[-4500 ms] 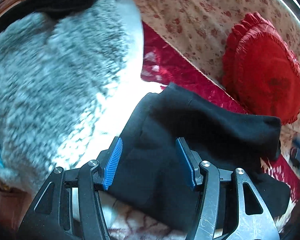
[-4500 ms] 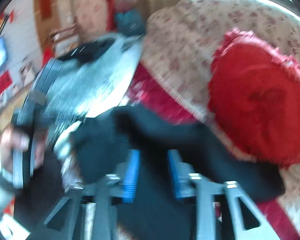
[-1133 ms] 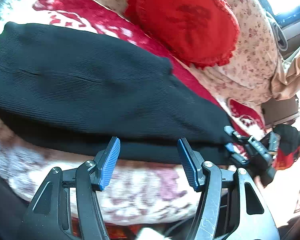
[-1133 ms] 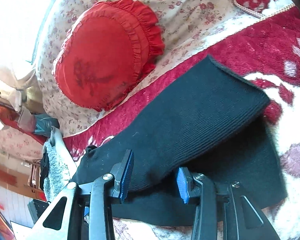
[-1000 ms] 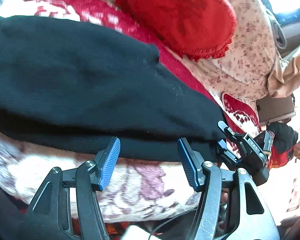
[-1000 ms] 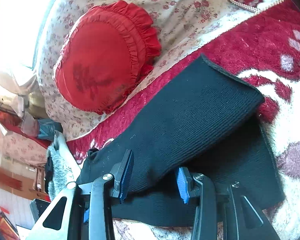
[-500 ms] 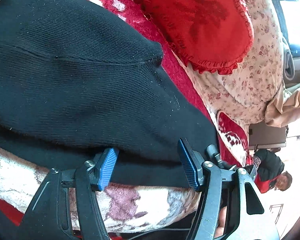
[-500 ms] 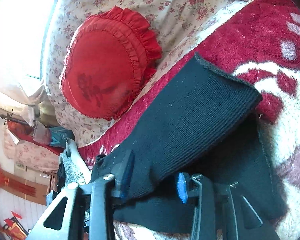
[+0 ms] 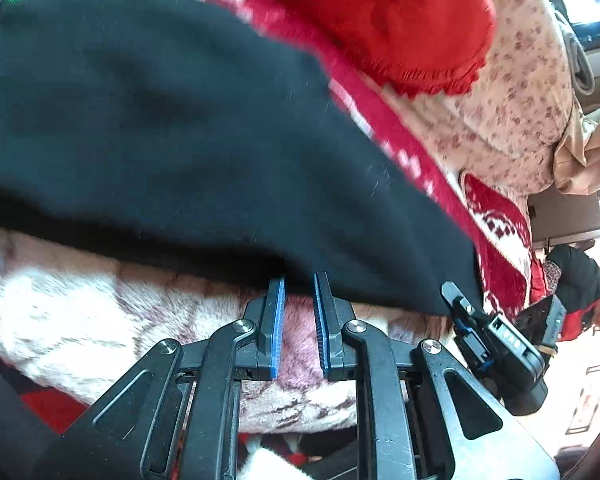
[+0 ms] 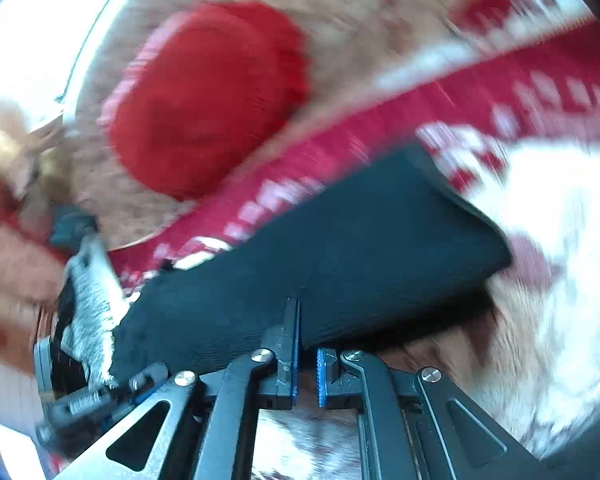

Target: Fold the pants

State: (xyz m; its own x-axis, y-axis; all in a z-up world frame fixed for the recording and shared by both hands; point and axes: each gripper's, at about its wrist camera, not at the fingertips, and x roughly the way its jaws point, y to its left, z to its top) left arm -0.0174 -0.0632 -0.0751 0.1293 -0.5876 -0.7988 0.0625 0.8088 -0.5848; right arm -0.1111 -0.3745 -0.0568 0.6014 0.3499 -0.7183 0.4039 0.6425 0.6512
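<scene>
Black knit pants (image 9: pixel 160 120) lie folded lengthwise across a red and white fleece blanket (image 9: pixel 80 312). My left gripper (image 9: pixel 299 280) is at their near edge, its jaws closing, and the blue pads pinch the cloth at the fingertips. In the blurred right wrist view the pants (image 10: pixel 360 248) drape over my right gripper (image 10: pixel 306 320). Its jaws are closing, with the near edge caught between them. The right gripper (image 9: pixel 496 340) also shows at the pants' right end in the left wrist view.
A round red frilled cushion (image 9: pixel 380 16) leans on the floral sofa back (image 9: pixel 520 80) behind the pants. A grey fuzzy sleeve (image 10: pixel 92 300) and the left gripper (image 10: pixel 80 400) sit at the pants' left end. A person (image 9: pixel 580 292) is far off at right.
Both grippers went from wide open to closed on the pants' near edge. The left one came in lower and closer. The right view is now smeared by movement.
</scene>
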